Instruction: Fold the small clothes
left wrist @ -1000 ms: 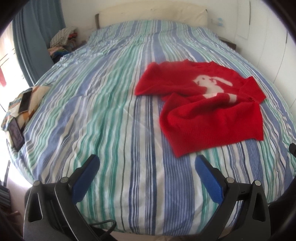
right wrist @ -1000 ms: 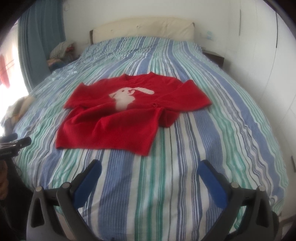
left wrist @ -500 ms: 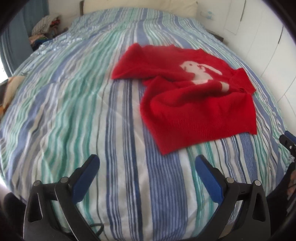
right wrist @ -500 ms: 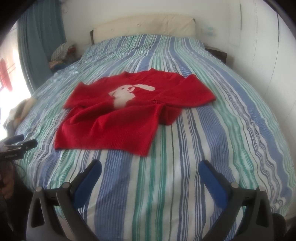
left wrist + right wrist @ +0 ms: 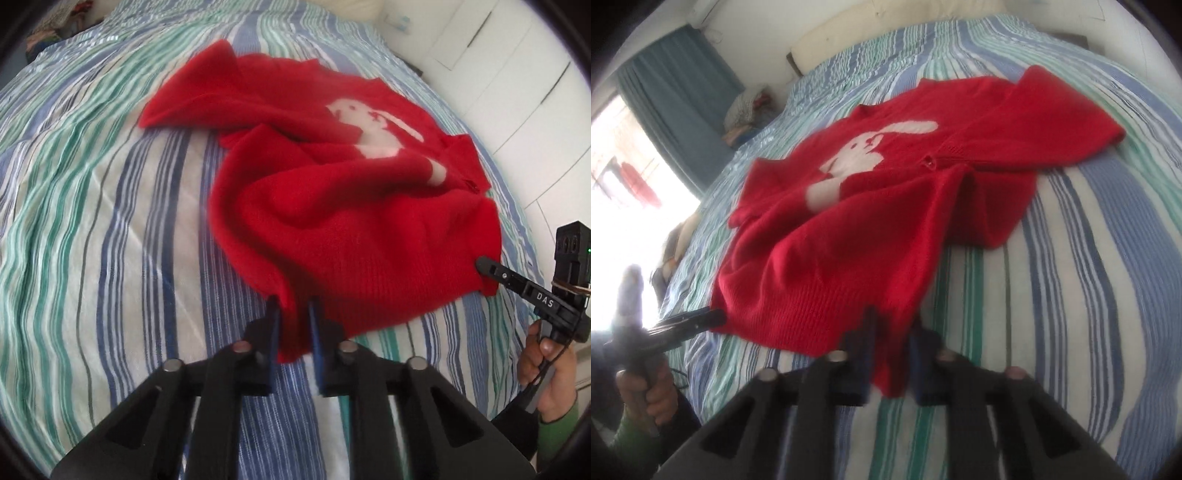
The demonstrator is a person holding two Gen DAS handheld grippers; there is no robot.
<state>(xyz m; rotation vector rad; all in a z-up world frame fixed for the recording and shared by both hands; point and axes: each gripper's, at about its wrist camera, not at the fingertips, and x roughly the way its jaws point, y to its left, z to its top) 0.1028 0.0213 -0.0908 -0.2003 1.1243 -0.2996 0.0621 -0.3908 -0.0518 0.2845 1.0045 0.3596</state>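
A small red knit sweater point(image 5: 354, 221) with a white rabbit motif point(image 5: 864, 155) lies partly folded on the striped bed. My left gripper point(image 5: 293, 304) is at the near left corner of the sweater's hem, its jaws closing tight with the red cloth pinched between the blue pads. My right gripper point(image 5: 892, 325) is closing the same way on the near right hem corner, which hangs between its fingers. Each gripper also shows in the other's view: the right gripper point(image 5: 491, 267) at the hem's far corner, the left gripper point(image 5: 709, 318) at the left corner.
The bed point(image 5: 110, 206) has a blue, green and white striped cover. White cupboard doors point(image 5: 517, 92) run along the right. A teal curtain point(image 5: 679, 107) and bright window stand at the left, with piled clothes point(image 5: 746, 110) near the headboard point(image 5: 894, 33). A person's hand point(image 5: 550, 373) holds the right gripper.
Both grippers dropped down and forward to the sweater's near hem and went from wide open to shut on its two corners. The hem now bunches up at each grip.
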